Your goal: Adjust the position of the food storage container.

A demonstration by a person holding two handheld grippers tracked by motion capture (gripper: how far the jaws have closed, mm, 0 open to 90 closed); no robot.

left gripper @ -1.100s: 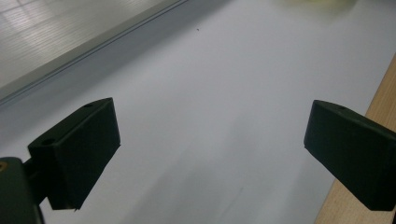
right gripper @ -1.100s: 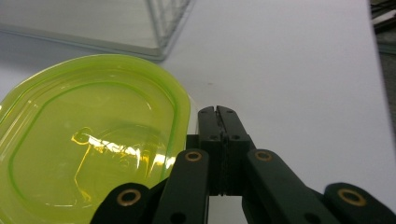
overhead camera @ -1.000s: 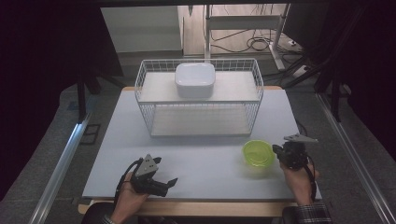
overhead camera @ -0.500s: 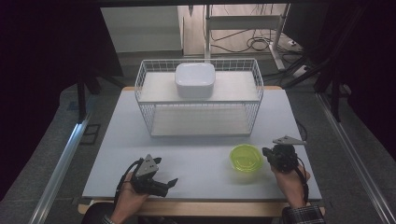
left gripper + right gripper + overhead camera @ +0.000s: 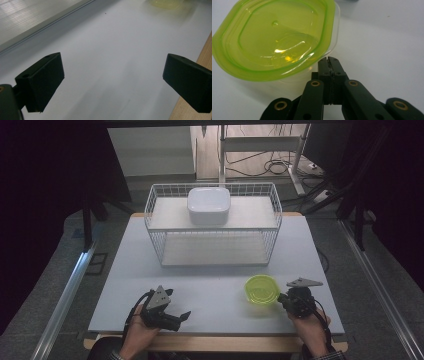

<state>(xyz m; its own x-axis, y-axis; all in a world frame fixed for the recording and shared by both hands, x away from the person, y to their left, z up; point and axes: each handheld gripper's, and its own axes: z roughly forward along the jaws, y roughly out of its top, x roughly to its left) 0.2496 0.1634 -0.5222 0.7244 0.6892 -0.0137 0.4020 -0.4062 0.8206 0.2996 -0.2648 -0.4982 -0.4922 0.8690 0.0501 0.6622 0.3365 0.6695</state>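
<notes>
White table: wire basket at rear, green bowl front right.

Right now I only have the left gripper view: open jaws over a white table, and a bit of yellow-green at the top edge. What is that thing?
Observer: A clear tub with a yellow-green lid, standing near the table's front right.
Operator: Is the right gripper on it?
Observer: The right gripper has its jaws shut, with the tips at the tub's rim. I can't tell if they pinch it.
Operator: Anything farther back?
Observer: A white wire basket stands at the back, with a white box on its upper shelf.
</notes>
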